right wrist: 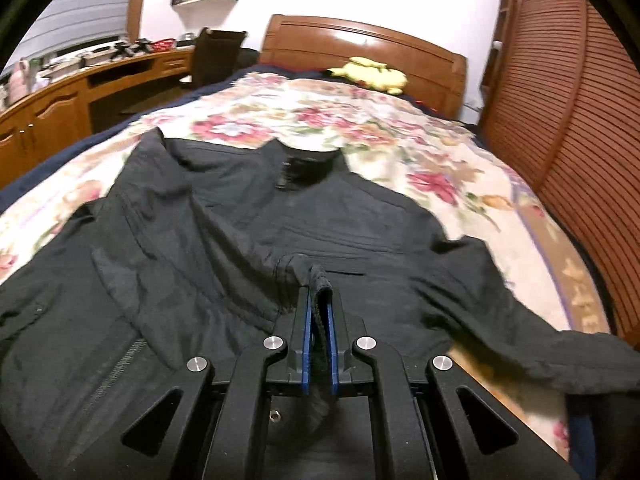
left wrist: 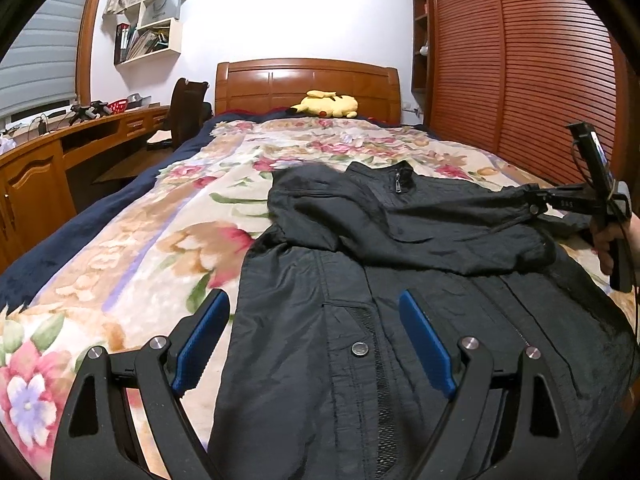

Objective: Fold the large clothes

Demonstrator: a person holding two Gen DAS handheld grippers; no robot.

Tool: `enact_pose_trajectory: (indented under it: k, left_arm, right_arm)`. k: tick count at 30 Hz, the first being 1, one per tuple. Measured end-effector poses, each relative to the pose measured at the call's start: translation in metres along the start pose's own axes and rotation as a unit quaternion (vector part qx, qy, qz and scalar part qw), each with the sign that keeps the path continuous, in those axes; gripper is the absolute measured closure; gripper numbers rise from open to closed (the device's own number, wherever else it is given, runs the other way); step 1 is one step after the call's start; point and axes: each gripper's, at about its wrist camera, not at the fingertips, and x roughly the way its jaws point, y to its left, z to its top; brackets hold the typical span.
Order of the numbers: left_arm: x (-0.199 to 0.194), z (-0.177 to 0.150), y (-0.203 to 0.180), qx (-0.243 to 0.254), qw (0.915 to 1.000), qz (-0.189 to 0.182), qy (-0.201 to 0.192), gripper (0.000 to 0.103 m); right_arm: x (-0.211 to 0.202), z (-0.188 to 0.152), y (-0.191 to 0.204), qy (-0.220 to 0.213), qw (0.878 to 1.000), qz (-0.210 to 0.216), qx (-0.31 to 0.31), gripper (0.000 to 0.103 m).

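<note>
On bed (left wrist: 132, 240): jacket (left wrist: 360, 340) under spread left gripper (left wrist: 314, 334); cuff (right wrist: 319, 280) pinched by right gripper (right wrist: 319, 300).

Slightly shiny crinkled jacket (left wrist: 360, 248); glossy wooden headboard (left wrist: 308, 84).

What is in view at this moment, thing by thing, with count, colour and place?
jacket: one, black, spread on the bed, one sleeve folded across the chest
sleeve cuff: one, black, pinched in the right gripper
blanket: one, floral cream and pink, covering the bed
headboard: one, brown wood, far end of the bed
plush toy: one, yellow, by the headboard
desk: one, brown wood, along the left wall
chair: one, dark, at the desk
wall shelves: a white cluster, upper left wall
wardrobe doors: slatted brown, right wall
left gripper: one, black with blue pads, open above the jacket
right gripper: one, black with blue pads, shut on the cuff
</note>
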Motion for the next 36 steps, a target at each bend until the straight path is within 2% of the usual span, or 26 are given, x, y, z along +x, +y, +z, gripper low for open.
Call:
enact_pose_trajectory:
  k: [7,18,21,24,26,28,36]
  left_arm:
    - [0.001,0.0,-0.004,0.004,1.0,-0.002,-0.001,0.016]
    - [-0.001,0.003,-0.012,0.007,0.9999,-0.002,-0.01,0.016]
    - [-0.001,0.004,-0.016,0.008,0.9999,-0.008,-0.013,0.016]
    - [-0.001,0.005,-0.019,0.01,0.9997,-0.014,-0.014,0.016]
    - [0.001,0.005,-0.023,0.013,0.9997,-0.017,-0.014,0.016]
    - [0.002,0.005,-0.026,0.015,0.9996,-0.02,-0.012,0.016]
    - [0.011,0.008,-0.046,0.023,0.9991,-0.036,-0.009,0.016]
  right_arm:
    - [0.019,0.01,-0.009,0.022,0.999,-0.032,0.032,0.097]
    - [0.019,0.012,-0.013,0.018,0.998,-0.025,0.062,0.095]
    - [0.024,0.012,-0.018,0.012,0.998,-0.034,0.06,0.09]
    - [0.019,0.011,-0.02,-0.001,0.997,-0.048,0.069,0.073]
    - [0.02,0.008,-0.018,-0.004,0.997,-0.042,0.066,0.041]
    - [0.027,0.003,-0.017,0.007,0.998,-0.013,0.066,0.038]
    - [0.065,-0.027,-0.005,0.081,0.995,0.041,0.05,0.038]
